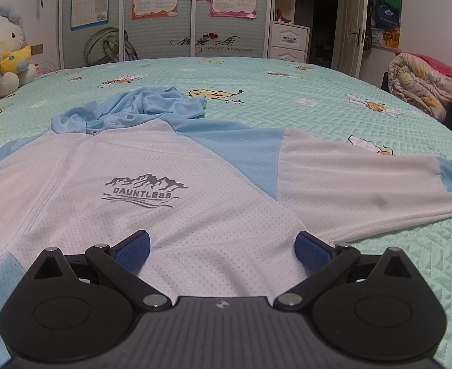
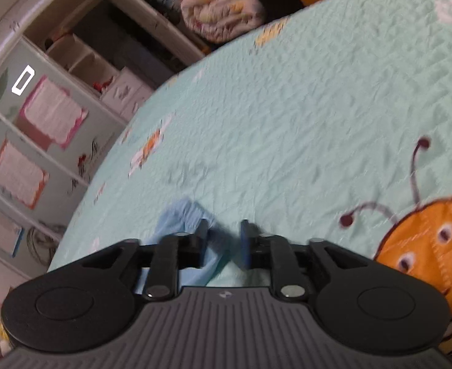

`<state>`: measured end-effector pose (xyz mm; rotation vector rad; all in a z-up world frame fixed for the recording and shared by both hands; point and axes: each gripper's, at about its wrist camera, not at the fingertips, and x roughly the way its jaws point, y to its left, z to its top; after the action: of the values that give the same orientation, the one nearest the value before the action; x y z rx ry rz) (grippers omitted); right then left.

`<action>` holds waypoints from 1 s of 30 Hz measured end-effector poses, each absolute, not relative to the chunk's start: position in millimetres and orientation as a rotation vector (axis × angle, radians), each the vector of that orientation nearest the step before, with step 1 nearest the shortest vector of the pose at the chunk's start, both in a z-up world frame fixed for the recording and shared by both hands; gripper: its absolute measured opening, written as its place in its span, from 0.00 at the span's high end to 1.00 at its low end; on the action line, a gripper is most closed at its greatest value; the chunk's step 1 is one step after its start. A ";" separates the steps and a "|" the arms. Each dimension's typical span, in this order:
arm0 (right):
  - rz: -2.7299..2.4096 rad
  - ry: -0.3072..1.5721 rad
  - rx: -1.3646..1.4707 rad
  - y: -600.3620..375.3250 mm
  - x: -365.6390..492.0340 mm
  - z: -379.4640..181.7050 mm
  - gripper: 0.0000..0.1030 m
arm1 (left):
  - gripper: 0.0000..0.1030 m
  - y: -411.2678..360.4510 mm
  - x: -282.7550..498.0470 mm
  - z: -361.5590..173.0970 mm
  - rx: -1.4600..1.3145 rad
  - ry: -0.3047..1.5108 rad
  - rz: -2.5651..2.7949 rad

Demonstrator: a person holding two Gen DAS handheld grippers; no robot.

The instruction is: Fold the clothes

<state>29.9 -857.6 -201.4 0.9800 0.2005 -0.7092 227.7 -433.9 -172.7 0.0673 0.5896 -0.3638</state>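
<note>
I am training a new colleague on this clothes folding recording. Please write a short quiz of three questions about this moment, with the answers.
1. True or false: the left gripper stands open over the white front of the jacket.
2. Which word is printed under the mountain logo? A) SUMMIT B) DAUNTLESS C) ALPINE
3. Fill in: in the right wrist view, the cloth by the right gripper is light ____ in colour.

Key
1. True. Its blue pads are wide apart, and nothing is pinched.
2. B.
3. Blue. This light blue fabric lies on the green bedspread; the pads do not press on it.
</note>
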 end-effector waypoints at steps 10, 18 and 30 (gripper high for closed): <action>-0.584 0.286 0.813 -910.5 80.2 -201.5 0.41 | 0.00 -432.0 227.0 -173.0 0.060 0.585 -0.369; -0.384 0.327 0.721 -913.5 99.1 -203.5 0.40 | 0.00 -432.6 226.4 -173.2 0.068 0.585 -0.367; -0.390 0.331 0.489 -862.8 104.2 -173.2 0.82 | 0.00 -434.4 226.9 -173.0 0.086 0.585 -0.359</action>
<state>104.2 -862.8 -173.2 0.4889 0.3310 -0.3901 226.9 -434.4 -173.0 0.0864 0.5848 -0.3588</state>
